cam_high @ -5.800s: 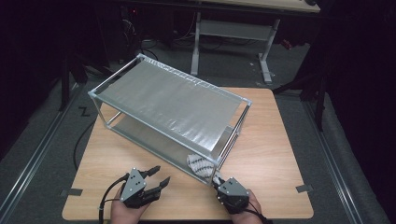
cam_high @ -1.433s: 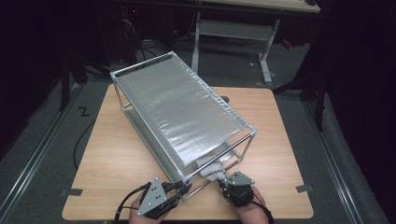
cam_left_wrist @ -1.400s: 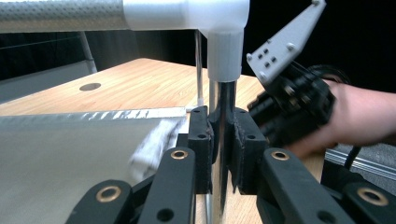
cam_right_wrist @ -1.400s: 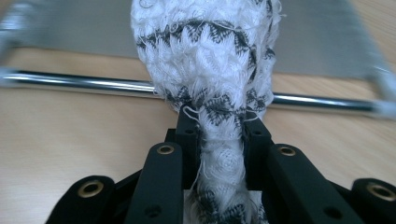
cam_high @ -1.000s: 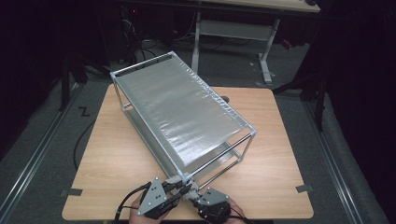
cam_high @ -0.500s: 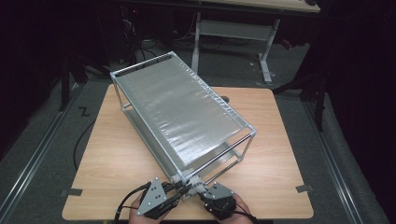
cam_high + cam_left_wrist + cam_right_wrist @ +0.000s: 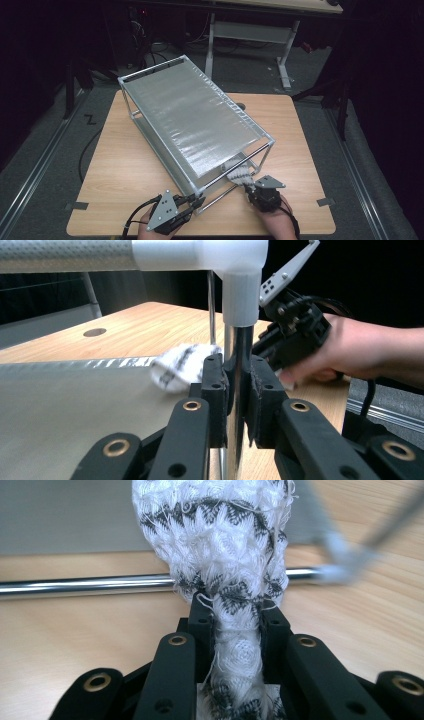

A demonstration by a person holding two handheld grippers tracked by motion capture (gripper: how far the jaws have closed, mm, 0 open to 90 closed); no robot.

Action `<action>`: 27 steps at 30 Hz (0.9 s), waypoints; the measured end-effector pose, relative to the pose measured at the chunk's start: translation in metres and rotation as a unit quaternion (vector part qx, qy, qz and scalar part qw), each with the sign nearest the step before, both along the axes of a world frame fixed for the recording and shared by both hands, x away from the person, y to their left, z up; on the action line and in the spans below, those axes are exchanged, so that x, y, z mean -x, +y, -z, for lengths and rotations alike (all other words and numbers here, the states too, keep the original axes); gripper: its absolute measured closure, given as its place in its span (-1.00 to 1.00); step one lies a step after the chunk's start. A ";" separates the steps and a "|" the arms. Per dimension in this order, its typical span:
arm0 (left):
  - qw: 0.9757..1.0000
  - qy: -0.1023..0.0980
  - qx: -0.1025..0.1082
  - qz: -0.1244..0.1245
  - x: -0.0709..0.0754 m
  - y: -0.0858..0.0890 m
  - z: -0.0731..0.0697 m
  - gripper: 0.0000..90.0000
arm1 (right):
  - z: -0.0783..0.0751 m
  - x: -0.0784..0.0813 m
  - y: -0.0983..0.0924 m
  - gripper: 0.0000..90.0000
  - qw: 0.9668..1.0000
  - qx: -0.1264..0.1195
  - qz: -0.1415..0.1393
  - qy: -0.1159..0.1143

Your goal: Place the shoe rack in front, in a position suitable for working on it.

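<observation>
Left gripper [image 7: 235,390] clamps the rack's [image 7: 195,120] 6 o'clock corner post [image 7: 239,365] to steady it, while right gripper [image 7: 235,625] pinches the cloth [image 7: 220,545] against the lower shelf's 5 o'clock end for wiping.

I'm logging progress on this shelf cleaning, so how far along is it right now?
Setup looks done: the left gripper is clamped on the rack's upright post, steadying the metal rack, and the right gripper is shut on a white-and-grey cloth. In hand: the cloth sits at the rack's near end by the lower bar. Left, probably: wiping the shelves; no wiped area is visible.
</observation>
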State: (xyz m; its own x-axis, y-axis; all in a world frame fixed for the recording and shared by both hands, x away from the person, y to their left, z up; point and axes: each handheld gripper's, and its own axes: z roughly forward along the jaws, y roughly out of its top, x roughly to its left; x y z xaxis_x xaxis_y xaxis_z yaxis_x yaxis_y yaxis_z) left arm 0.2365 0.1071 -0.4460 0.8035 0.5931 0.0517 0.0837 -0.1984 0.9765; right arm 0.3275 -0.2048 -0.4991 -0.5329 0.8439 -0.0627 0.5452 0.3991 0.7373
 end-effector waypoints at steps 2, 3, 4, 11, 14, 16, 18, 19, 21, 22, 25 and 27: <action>1.000 0.000 0.000 0.000 0.000 0.000 0.000 0.78 | 0.000 -0.003 -0.006 0.66 1.000 0.003 0.010 -0.003; 1.000 0.000 0.000 0.000 0.000 0.000 0.000 0.78 | 0.000 -0.007 -0.012 0.66 1.000 0.002 0.021 -0.005; 1.000 0.000 0.000 0.000 0.000 0.000 0.000 0.78 | 0.000 -0.008 -0.016 0.66 1.000 -0.005 0.031 0.000; 1.000 0.001 0.001 0.001 0.000 0.000 0.000 0.78 | 0.000 -0.015 -0.034 0.66 0.998 -0.010 0.060 -0.003; 1.000 0.001 0.002 0.002 0.000 -0.001 0.000 0.78 | 0.000 -0.013 -0.034 0.66 0.998 -0.012 0.059 -0.007; 1.000 0.000 0.002 0.003 -0.001 -0.001 0.000 0.78 | -0.003 -0.011 -0.035 0.66 0.998 -0.018 0.058 -0.013; 1.000 -0.003 0.001 0.004 -0.001 -0.001 0.001 0.78 | -0.006 -0.008 -0.035 0.66 0.998 -0.027 0.058 -0.018; 1.000 -0.005 0.000 0.004 -0.001 -0.002 0.001 0.78 | -0.007 -0.006 -0.036 0.66 0.998 -0.034 0.057 -0.021; 1.000 -0.006 0.000 0.005 -0.002 -0.002 0.001 0.78 | -0.009 -0.003 -0.036 0.66 0.997 -0.037 0.056 -0.025; 1.000 -0.006 -0.001 0.006 -0.003 -0.002 0.001 0.78 | -0.014 0.005 -0.037 0.66 0.997 -0.040 0.055 -0.038; 1.000 -0.005 -0.001 0.007 -0.004 -0.003 0.000 0.78 | -0.018 0.012 -0.038 0.66 0.996 -0.043 0.054 -0.049; 1.000 -0.004 0.001 0.008 -0.005 -0.004 0.001 0.78 | -0.024 0.020 -0.040 0.66 0.995 -0.049 0.058 -0.062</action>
State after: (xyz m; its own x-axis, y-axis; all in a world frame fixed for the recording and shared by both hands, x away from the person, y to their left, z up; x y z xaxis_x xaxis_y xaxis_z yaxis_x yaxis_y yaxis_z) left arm 0.2417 0.1035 -0.4467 0.8130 0.5795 0.0561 0.0731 -0.1972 0.9776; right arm 0.3073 -0.2451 -0.4754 -0.4248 0.9045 -0.0362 0.4862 0.2618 0.8337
